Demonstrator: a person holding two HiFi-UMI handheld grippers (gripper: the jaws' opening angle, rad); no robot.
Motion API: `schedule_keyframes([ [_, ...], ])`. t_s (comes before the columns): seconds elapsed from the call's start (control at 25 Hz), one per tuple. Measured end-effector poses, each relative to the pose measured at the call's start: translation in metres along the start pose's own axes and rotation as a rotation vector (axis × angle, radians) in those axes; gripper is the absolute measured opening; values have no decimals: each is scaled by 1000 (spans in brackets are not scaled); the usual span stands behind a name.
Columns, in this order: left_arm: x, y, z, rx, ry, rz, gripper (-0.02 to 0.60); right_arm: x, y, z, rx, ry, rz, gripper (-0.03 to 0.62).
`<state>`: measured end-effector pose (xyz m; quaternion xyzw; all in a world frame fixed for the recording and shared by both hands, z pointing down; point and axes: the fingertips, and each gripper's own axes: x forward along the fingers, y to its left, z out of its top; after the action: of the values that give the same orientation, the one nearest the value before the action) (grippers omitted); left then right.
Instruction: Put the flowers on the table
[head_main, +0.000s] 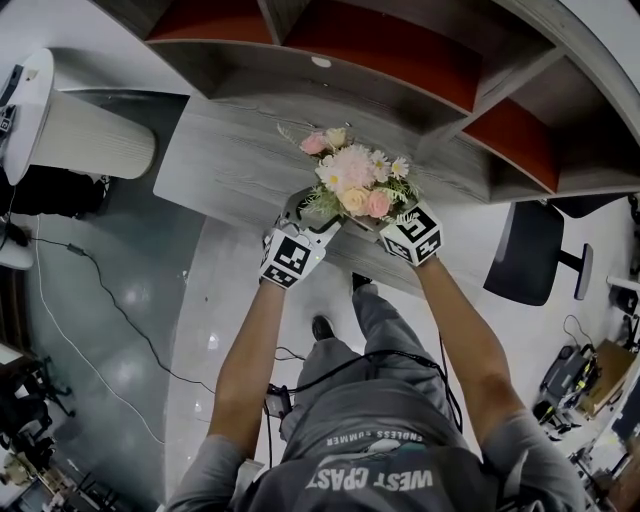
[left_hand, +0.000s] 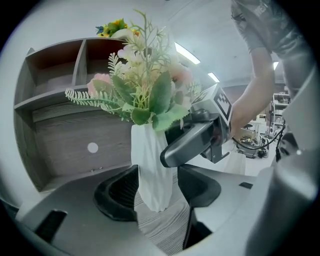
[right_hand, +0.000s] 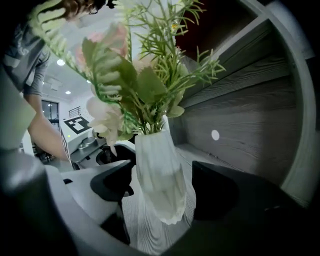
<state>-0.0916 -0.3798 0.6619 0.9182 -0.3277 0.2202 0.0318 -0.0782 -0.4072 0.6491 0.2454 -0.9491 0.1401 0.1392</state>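
A bouquet of pink, cream and white flowers (head_main: 350, 180) stands in a white ribbed vase (left_hand: 152, 170) over the front edge of the grey wood table (head_main: 230, 160). My left gripper (head_main: 300, 215) comes at the vase from the left, and its pads press the vase's lower part (left_hand: 157, 192). Opposite it, my right gripper (head_main: 395, 222) is open, with the vase (right_hand: 160, 180) between its jaws and a gap on each side (right_hand: 165, 192). The vase leans slightly, its foot at the tabletop. In the head view the blooms and grippers hide the vase.
A grey shelf unit with red-backed compartments (head_main: 400, 60) rises behind the table. A white ribbed cylinder (head_main: 90, 130) stands at the left and a black chair (head_main: 530, 250) at the right. Yellow flowers (left_hand: 115, 27) sit on top of the shelf.
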Motion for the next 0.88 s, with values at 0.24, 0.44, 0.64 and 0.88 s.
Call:
schedule_keyframes([
  [0.24, -9, -4, 1, 2, 9, 4, 259, -9, 6, -1, 2, 0, -11, 367],
  [0.44, -18, -9, 8, 14, -7, 9, 256, -18, 10, -1, 11, -4, -27, 367],
  [0.64, -31, -8, 17, -14, -41, 32, 229, -31, 13, -4, 12, 7, -59, 367],
  [0.88, -53, -1, 26, -33, -68, 64, 221, -50, 19, -2, 14, 0, -100, 367],
])
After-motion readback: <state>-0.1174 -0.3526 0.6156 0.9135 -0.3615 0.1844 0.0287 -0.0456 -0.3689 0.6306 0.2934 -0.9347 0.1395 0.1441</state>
